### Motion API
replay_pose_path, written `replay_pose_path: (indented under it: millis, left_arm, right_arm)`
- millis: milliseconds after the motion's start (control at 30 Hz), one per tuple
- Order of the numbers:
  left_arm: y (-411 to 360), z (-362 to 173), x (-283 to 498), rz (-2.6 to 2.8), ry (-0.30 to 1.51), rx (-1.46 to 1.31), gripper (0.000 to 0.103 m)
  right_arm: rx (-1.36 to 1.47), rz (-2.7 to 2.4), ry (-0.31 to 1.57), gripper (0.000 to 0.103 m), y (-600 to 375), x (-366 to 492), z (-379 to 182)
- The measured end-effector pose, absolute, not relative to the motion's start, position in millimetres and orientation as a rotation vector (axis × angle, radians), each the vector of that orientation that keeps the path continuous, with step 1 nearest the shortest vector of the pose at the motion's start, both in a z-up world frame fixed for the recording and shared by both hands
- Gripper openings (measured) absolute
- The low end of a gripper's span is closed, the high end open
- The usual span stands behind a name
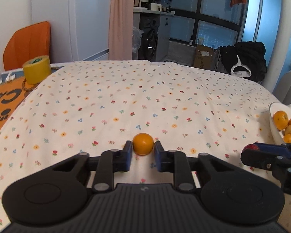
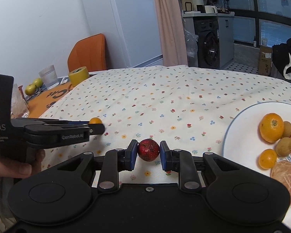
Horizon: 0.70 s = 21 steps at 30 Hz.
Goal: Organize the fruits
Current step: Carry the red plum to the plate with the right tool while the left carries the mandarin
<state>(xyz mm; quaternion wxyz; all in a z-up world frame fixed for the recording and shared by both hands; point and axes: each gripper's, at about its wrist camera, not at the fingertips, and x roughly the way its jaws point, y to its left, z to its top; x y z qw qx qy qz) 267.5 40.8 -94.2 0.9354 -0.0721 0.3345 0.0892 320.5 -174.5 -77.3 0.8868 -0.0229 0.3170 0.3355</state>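
Note:
A small orange [image 1: 143,143] sits between the blue pads of my left gripper [image 1: 143,149], which is shut on it just above the flowered tablecloth [image 1: 126,97]. From the right wrist view the same orange [image 2: 95,120] shows at the tip of the left gripper [image 2: 96,126]. My right gripper [image 2: 148,152] is shut on a small red fruit [image 2: 148,149], both pads touching it. In the left wrist view that red fruit [image 1: 251,147] peeks out of the right gripper [image 1: 250,152]. A white plate [image 2: 240,136] to the right holds several oranges, small brown fruits and peeled segments.
At the far left lie an orange mat [image 2: 38,104], a yellow tape roll [image 2: 78,75], a glass [image 2: 48,77] and two green apples [image 2: 34,86]. An orange chair [image 2: 89,53] stands behind. A hand [image 2: 17,168] holds the left gripper. The plate's rim [image 1: 271,116] is at the right edge.

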Motion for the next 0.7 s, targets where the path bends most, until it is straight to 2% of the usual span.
replay_pose_path:
  millis: [700]
  left_arm:
    - [17.6, -63.3, 230.6, 0.12, 0.626, -0.16, 0.022]
  right_arm:
    - [-0.016, 0.636, 0.594, 0.023, -211.0, 303.0, -54.7]
